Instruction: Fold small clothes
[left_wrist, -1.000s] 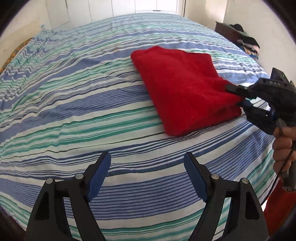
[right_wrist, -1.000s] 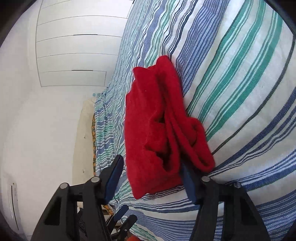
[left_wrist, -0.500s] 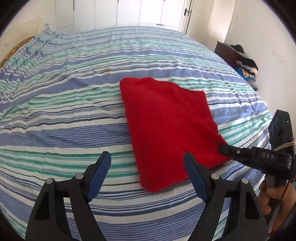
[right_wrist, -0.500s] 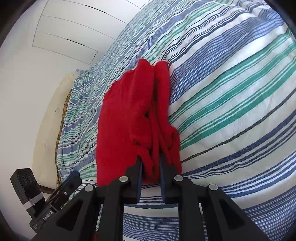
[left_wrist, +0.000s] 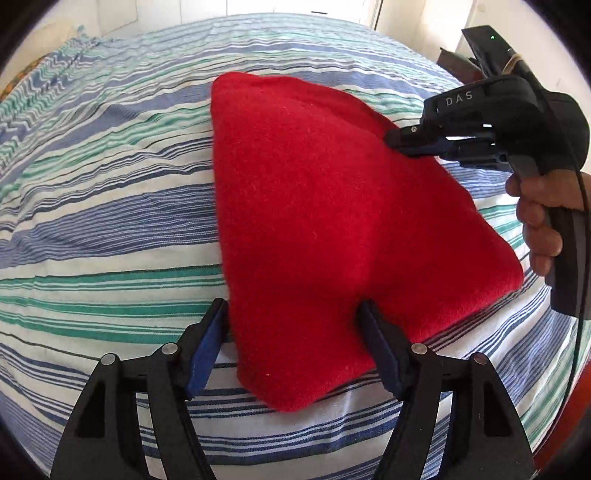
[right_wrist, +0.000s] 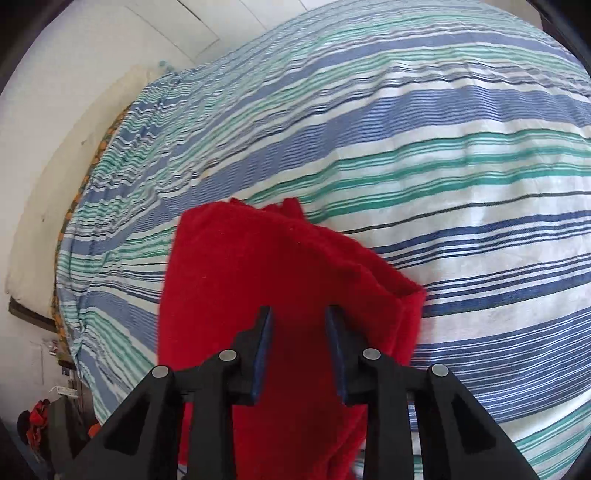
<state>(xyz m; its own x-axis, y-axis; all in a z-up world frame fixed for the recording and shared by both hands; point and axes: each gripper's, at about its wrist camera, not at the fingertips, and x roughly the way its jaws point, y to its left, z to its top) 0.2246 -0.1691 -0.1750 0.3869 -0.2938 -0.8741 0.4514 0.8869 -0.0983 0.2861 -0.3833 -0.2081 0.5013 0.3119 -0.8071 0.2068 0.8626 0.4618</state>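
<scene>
A folded red cloth (left_wrist: 314, 206) lies on the striped bed sheet (left_wrist: 110, 206). My left gripper (left_wrist: 292, 303) stands open over the cloth's near corner, jaws closing, one finger at the cloth's left edge and the other on top of it. My right gripper (left_wrist: 391, 141) pinches the cloth's right edge and holds it raised in a ridge, its jaws still closing. In the right wrist view the red cloth (right_wrist: 258, 277) fills the narrow gap of the right gripper (right_wrist: 297, 312) and hangs below it.
A person's hand (left_wrist: 539, 221) grips the right tool's handle. White wardrobe doors (right_wrist: 207, 22) stand beyond the bed. A dark heap (left_wrist: 452, 61) sits at the far right, and red clothes (right_wrist: 37, 417) lie on the floor beside the bed.
The right gripper went from open around the cloth's edge to shut on it, then lifted and swung it over. The left gripper came down onto the cloth's near corner.
</scene>
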